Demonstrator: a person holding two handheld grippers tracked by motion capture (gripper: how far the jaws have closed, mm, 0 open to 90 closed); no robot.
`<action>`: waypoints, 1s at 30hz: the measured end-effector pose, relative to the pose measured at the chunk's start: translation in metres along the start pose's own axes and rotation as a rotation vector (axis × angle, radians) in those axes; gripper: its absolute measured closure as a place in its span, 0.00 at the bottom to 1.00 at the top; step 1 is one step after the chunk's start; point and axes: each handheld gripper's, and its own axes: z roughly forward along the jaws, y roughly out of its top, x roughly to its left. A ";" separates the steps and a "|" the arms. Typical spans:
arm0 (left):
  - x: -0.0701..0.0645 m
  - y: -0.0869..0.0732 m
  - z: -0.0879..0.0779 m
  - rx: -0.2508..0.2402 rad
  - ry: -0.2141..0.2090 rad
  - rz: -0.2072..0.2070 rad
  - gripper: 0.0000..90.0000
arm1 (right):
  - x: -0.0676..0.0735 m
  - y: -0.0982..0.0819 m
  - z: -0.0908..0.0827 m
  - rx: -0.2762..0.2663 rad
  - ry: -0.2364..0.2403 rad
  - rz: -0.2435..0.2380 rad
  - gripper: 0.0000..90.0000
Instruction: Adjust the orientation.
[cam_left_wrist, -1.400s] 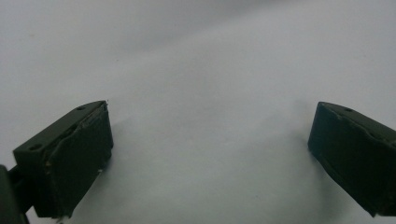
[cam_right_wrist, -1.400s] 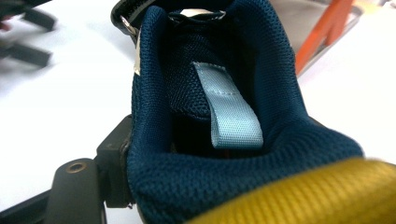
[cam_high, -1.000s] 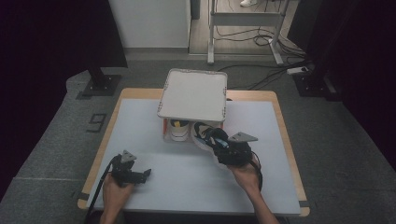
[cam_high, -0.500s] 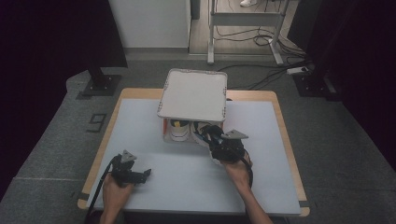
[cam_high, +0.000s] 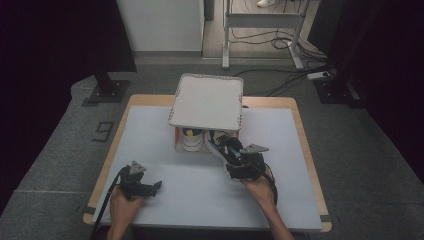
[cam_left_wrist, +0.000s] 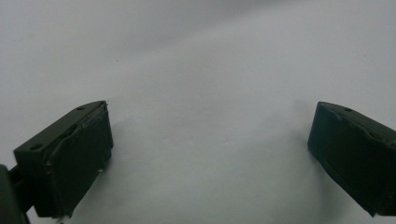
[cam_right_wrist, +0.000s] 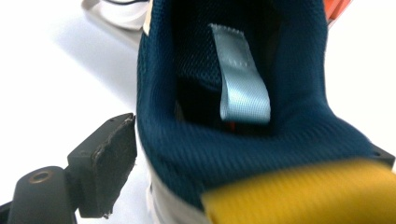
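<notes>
right gripper (cam_right_wrist: 233, 186) jaws freshly parted, shoe (cam_right_wrist: 243, 116) heel between

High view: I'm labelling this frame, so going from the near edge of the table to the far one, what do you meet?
Left gripper → right gripper at the heel of a shoe → open box with a second shoe → the box's raised white lid.

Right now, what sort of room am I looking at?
Probably a lab or recording workshop, not a home: a lone work table on grey carpet, cables trailing across the floor behind it, and a metal-framed stand at the back.
</notes>
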 end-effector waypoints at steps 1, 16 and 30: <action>0.000 0.000 0.000 0.000 0.000 0.000 0.00 | 0.000 -0.002 -0.003 0.002 0.010 -0.012 0.14; 0.000 0.000 0.000 -0.001 0.001 0.000 0.00 | 0.020 -0.017 -0.017 0.033 0.134 -0.079 0.26; 0.000 0.000 0.000 0.000 0.000 0.000 0.00 | 0.036 -0.025 -0.043 0.015 0.214 -0.154 0.70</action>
